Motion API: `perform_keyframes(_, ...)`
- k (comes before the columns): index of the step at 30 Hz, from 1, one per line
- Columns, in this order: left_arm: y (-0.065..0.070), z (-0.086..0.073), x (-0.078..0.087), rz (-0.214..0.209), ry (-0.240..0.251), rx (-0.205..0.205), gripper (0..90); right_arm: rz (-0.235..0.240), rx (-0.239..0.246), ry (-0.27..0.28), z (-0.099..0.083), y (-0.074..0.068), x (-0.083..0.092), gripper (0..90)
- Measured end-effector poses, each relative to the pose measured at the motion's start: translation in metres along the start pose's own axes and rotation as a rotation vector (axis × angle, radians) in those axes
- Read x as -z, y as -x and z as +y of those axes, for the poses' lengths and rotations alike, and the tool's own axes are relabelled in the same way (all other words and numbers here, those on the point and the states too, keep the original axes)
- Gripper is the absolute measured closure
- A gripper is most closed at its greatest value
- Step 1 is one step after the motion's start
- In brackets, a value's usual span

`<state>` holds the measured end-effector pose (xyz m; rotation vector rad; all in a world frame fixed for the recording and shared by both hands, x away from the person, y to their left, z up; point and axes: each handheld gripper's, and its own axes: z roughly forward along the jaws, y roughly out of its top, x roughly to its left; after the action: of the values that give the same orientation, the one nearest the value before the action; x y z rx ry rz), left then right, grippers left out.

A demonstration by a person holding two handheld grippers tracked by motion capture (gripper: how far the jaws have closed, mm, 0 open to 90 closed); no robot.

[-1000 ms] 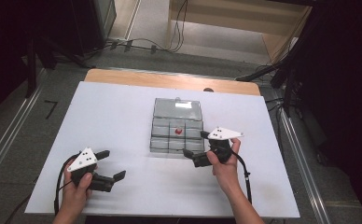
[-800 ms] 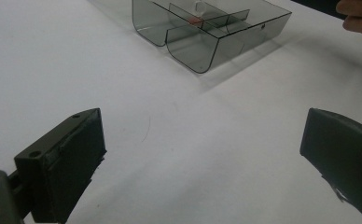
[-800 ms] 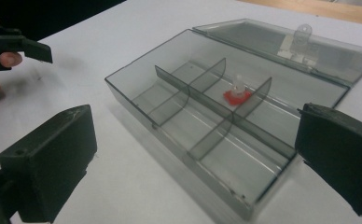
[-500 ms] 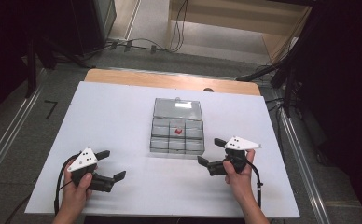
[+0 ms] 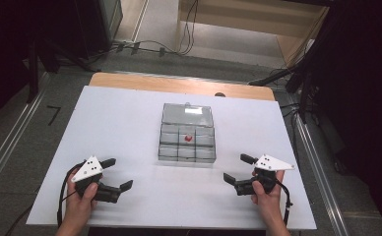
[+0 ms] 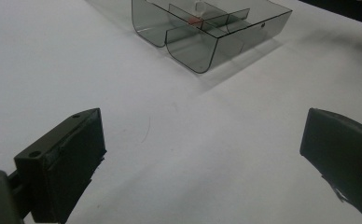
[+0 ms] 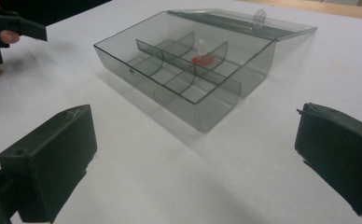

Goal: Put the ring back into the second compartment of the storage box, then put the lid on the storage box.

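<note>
— Black jaws on the right gripper (image 5: 238, 173): how did they stand?
— Spread wide, gripping nothing, above the white table (image 5: 130, 118).
— And the left gripper (image 5: 116, 173)?
— Equally wide, empty.
— Where was the smoky plastic box (image 5: 187, 133)?
— Ahead, between both, lid open, a red piece (image 5: 188, 139) in a middle compartment.

Looks like a lab / recording setup, not a home. White table (image 5: 130, 128) w/ wood edge stands on grey floor (image 5: 41, 83), metal rails (image 5: 7, 147) along both sides. Cables (image 5: 154, 46) run loose across floor behind table; dark stands & equipment (image 5: 61, 29) at back, surroundings dim. Plywood platform (image 5: 258, 24) further back. Bare, functional, no decor.
</note>
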<state>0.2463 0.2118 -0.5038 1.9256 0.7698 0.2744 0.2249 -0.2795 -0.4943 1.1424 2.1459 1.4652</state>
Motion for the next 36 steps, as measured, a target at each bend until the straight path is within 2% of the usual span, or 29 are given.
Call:
perform_keyframes(8,0.001,0.004,0.003,0.024,0.004,-0.019,0.0,-0.010,0.014,-0.015,-0.011,0.002,0.007,0.0)
perform_keyframes(15,0.001,0.021,0.004,0.018,0.035,0.001,0.0,-0.022,0.012,-0.004,-0.015,0.008,0.015,0.0)
perform_keyframes(20,0.001,0.032,-0.003,0.009,0.030,0.001,0.0,-0.009,0.011,0.016,-0.017,0.010,0.017,0.0)
perform_keyframes(27,0.000,0.048,-0.015,-0.014,0.030,-0.018,0.0,-0.017,0.032,-0.004,-0.024,0.011,0.015,0.0)
perform_keyframes(32,-0.002,0.058,-0.024,-0.029,0.040,-0.012,0.0,-0.019,0.036,-0.007,-0.026,0.011,0.013,0.0)
perform_keyframes(36,-0.005,0.067,-0.030,-0.016,0.033,-0.011,0.0,-0.022,0.042,-0.022,-0.029,0.010,0.010,0.0)
